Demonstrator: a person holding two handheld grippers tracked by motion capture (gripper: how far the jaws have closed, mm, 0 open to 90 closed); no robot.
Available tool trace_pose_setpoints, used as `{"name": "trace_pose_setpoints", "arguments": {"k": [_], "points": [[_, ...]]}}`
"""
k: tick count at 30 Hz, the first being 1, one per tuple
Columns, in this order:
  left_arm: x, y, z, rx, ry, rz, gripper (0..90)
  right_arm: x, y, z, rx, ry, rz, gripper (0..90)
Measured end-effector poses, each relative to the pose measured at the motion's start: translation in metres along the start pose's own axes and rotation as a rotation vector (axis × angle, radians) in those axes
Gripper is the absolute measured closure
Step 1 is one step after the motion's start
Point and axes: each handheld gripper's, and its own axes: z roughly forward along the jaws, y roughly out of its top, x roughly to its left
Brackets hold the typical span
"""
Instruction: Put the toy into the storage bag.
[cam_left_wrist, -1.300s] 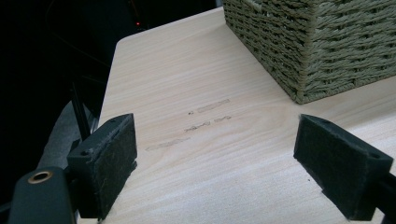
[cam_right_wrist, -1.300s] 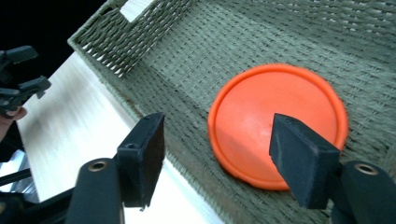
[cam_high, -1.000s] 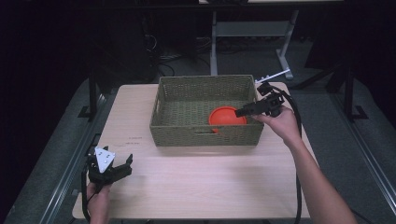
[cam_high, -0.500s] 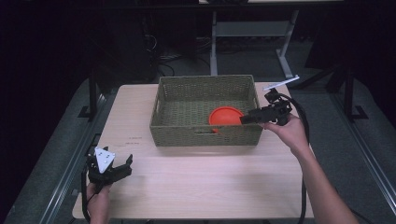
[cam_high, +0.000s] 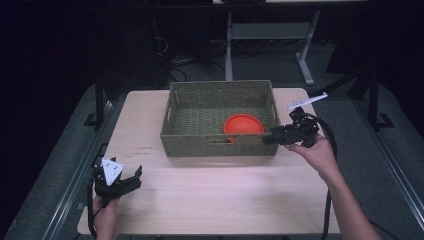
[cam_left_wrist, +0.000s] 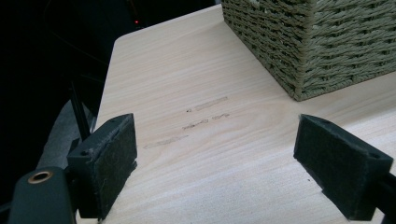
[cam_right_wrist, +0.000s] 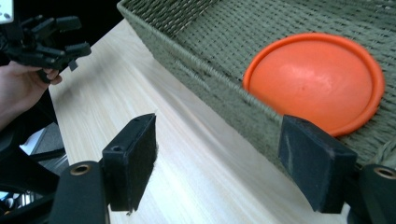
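Observation:
A woven olive basket stands at the middle back of the table. An orange disc lies flat inside it, near the front right. My right gripper hovers just outside the basket's front right corner, open and holding nothing. In the right gripper view its jaws straddle the basket's front wall, with the orange disc beyond. My left gripper rests near the table's front left corner, open and empty. In the left gripper view the open left gripper faces bare wood and the basket corner.
The light wood table has free room in front of the basket and to its left. Faint marks show on the wood by the left gripper. The other hand with its gripper appears far off in the right gripper view. Dark floor and desk legs surround the table.
My right gripper has drawn back from over the basket's right side to just outside its front right corner. The orange disc stays in the basket. The left gripper has not moved.

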Motion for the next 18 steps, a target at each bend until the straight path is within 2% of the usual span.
{"name": "trace_pose_setpoints", "arguments": {"k": [7, 18], "points": [[0.0, 0.0, 0.0, 0.0, 0.002, 0.0, 12.8, 0.002, -0.01, -0.002, -0.001, 0.001, -0.005, 26.8], [0.0, 0.0, 0.0, 0.0, 0.004, -0.001, 12.8, -0.002, -0.034, -0.001, -0.016, 0.021, 0.02, 25.9]]}}
